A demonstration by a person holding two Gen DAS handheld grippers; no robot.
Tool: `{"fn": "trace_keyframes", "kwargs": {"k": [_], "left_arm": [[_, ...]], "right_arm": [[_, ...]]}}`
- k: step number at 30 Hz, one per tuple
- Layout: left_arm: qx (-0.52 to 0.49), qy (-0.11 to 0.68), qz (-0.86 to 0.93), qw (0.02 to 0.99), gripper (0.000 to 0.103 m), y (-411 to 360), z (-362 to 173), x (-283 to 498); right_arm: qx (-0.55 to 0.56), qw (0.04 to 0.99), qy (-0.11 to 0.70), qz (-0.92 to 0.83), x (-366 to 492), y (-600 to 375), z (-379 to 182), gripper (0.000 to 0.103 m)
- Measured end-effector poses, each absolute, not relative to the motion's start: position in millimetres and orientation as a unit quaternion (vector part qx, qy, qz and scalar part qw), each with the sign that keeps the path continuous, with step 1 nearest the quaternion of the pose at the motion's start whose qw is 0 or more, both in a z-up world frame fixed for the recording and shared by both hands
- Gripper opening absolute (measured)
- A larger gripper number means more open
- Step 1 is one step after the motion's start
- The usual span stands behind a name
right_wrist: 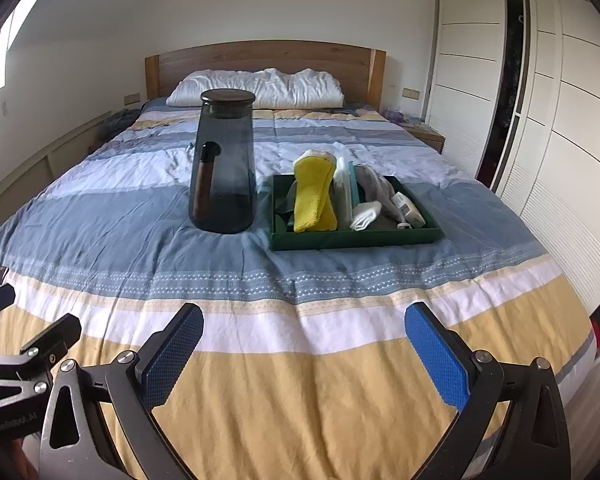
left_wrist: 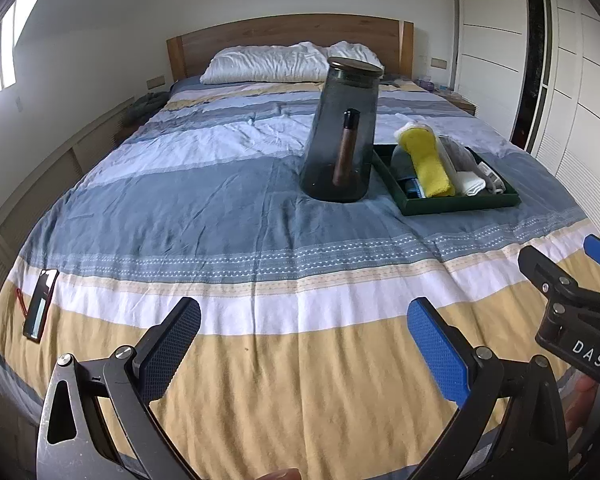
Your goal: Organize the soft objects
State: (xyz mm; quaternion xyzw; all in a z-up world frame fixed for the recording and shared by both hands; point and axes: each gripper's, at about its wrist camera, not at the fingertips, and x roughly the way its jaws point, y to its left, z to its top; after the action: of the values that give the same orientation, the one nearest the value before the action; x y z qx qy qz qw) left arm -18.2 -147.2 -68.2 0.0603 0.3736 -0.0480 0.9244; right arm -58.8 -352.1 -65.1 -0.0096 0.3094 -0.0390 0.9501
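Behind the yellow cloth the tray's contents blur — left tool, right tool both gape empty.

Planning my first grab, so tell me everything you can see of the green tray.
The green tray is a dark green, shallow, rectangular, low-walled box, lying flat on the bedspread, right of the grey glass jar, seemingly apart. It holds a folded yellow cloth, white and grey cloths and small items. Nothing grips it.
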Motion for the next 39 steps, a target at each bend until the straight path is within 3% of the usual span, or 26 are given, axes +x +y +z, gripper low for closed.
{"fn": "trace_keyframes", "kwargs": {"k": [39], "left_arm": [[0.042,0.347,-0.051,0.935,0.101,-136.0,-56.6,-20.6]], "right_arm": [[-0.047,0.953,0.298,-0.032,-67.5,-337.1,-59.9,0.103]]}}
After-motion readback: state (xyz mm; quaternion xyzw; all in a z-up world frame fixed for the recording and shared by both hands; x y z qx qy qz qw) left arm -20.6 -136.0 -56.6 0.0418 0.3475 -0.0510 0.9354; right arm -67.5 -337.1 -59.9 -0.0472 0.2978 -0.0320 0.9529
